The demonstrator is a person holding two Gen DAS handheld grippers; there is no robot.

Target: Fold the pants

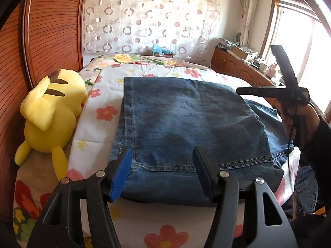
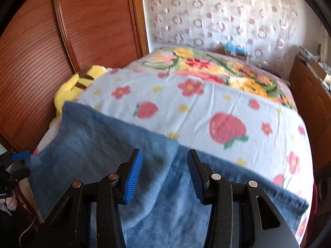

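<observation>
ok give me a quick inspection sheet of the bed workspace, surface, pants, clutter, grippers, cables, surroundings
surface: bed under a white blanket printed with flowers and strawberries.
job's things: blue denim jeans lying folded flat near the bed's front edge.
clutter: yellow plush toy beside the jeans, against the wooden panel.
grippers: left gripper open over the jeans' near edge, pads not pressing; right gripper open above the denim, nothing held.
cables: thin dark cord hanging by the gloved hand.
surroundings: ribbed wooden panel, circle-patterned curtain, wooden cabinet under a bright window.
</observation>
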